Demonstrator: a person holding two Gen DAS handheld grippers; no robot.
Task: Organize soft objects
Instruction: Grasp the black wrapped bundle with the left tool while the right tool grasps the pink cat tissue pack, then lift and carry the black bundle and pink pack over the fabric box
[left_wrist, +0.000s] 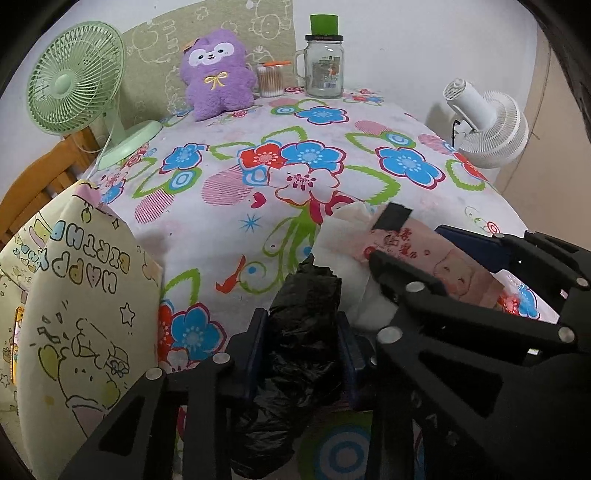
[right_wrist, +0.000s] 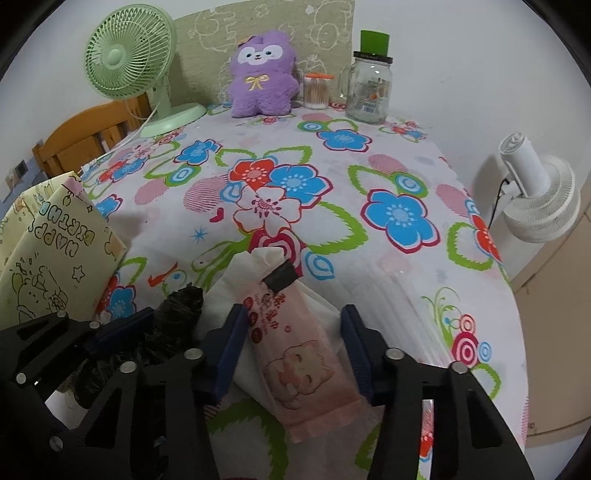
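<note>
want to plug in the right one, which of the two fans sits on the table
The green fan: its round base rests on the flowered tablecloth at the far left corner, beside the purple plush. The white fan is off the table's right edge.

surface (right_wrist: 406, 162): white cloth with blue, red and white flowers, green leaf outlines, pink striped ovals
plush (right_wrist: 260, 75): purple, white face, yellow bow
left fan (right_wrist: 129, 55): pale green
right fan (right_wrist: 539, 199): white
jar (right_wrist: 369, 88): clear glass, black lid, green cap
tissue pack (right_wrist: 295, 350): pink, cartoon cat, red lettering, black tape
bag roll (left_wrist: 299, 332): black
gift bag (left_wrist: 85, 295): cream, outlined cartoon figures, pastel letters
fingers (right_wrist: 354, 343): dark blue pads on black arms
</note>
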